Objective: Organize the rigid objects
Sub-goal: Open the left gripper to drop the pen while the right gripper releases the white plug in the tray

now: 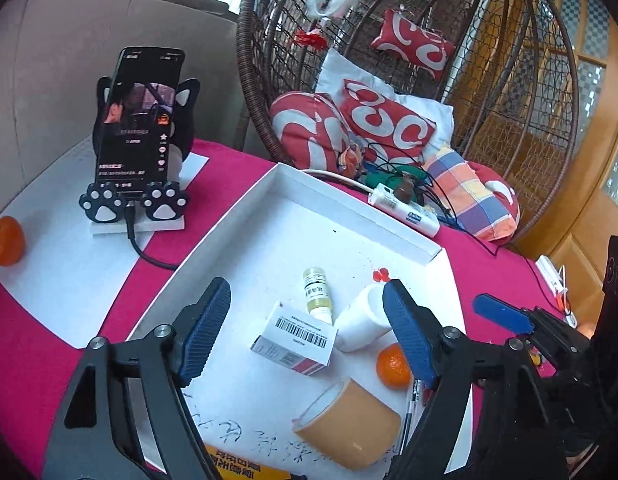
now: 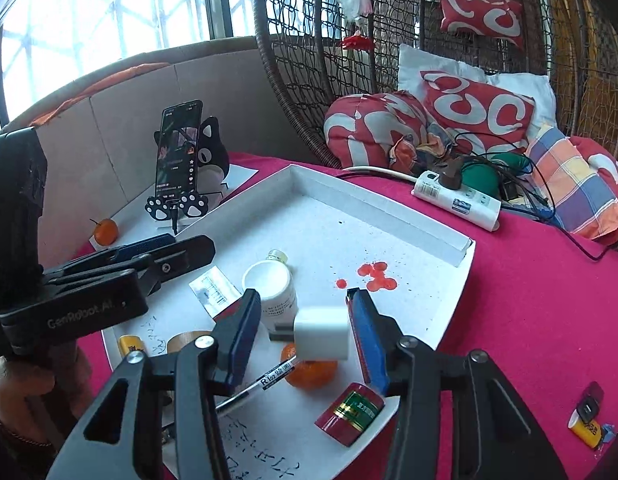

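Note:
A white tray (image 1: 349,220) on the pink cloth holds a white barcode box (image 1: 295,340), a small glass vial (image 1: 317,292), a white bottle (image 1: 359,320) lying on its side, an orange (image 1: 393,366), a tan tape roll (image 1: 349,424) and a pen (image 2: 261,384). My left gripper (image 1: 309,332) is open over the box. My right gripper (image 2: 305,336) is open, with a white charger plug (image 2: 323,338) between its fingers, touching the right pad only. A red-and-green can (image 2: 351,412) lies at the tray's near edge.
A phone on a cat-paw stand (image 1: 137,140) and a second orange (image 1: 5,240) sit on white paper at left. A power strip (image 1: 405,208) with cables lies behind the tray, before a wicker chair with cushions (image 1: 349,128). Small items (image 2: 587,416) lie at right.

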### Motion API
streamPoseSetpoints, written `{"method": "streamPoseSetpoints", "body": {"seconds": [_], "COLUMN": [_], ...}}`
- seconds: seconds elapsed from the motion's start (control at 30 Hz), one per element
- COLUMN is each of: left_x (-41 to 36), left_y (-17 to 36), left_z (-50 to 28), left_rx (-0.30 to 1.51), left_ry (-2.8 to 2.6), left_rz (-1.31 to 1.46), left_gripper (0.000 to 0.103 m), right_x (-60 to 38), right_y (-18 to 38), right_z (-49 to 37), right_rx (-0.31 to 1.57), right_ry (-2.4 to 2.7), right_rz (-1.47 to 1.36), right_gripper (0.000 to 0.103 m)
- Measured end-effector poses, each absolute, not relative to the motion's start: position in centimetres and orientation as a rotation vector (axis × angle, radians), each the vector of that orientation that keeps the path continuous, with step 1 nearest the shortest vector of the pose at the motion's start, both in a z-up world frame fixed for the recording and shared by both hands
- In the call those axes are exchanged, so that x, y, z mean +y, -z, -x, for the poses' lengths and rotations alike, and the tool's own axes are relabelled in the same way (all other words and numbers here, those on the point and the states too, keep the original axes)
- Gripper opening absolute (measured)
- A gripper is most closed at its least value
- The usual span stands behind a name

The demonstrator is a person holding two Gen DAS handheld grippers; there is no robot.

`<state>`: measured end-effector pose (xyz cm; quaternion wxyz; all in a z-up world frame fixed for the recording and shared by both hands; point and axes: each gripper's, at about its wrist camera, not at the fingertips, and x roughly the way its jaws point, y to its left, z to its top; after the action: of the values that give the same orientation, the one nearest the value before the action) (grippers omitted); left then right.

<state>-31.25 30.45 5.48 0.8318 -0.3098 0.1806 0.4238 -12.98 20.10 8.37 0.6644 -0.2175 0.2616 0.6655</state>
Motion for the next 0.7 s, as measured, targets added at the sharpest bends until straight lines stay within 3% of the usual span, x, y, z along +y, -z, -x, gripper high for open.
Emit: {"method": "streamPoseSetpoints", "body": {"seconds": [0.03,0.1,0.17,0.57,0.7], "left_x": [30.3,29.9,29.3,28.3,28.3], "left_y": [-5.5,-5.5,-5.6,-5.7,-5.2], "left_z": [32.1,33.9,35.7,42.8,43.5], "left_rx": [0.360,0.306,0.265,0.134,0.130], "left_ry": [-0.902,-0.919,-0.954,-1.113,-1.131], "left_rz": [0.676,0.710,0.725,0.809,0.849], "left_gripper": [0.080,0.083,0.103,0.103,0.103], "right_x": [19.8,19.0,17.9,18.4,21.7], "right_y": [-8.5,-8.8,-9.0,-5.1,-4.8], "right_z": [13.2,13.9,14.6,17.2,17.1], "right_rx": [0.577,0.554,0.550,0.986,1.085], "right_ry": [-1.508,-1.533,-1.568,-1.769,-1.819], "right_rz": [0.484,0.478,0.466,0.478,0.366], "right_gripper": [0.090,0.090,0.090,0.090,0.091]}}
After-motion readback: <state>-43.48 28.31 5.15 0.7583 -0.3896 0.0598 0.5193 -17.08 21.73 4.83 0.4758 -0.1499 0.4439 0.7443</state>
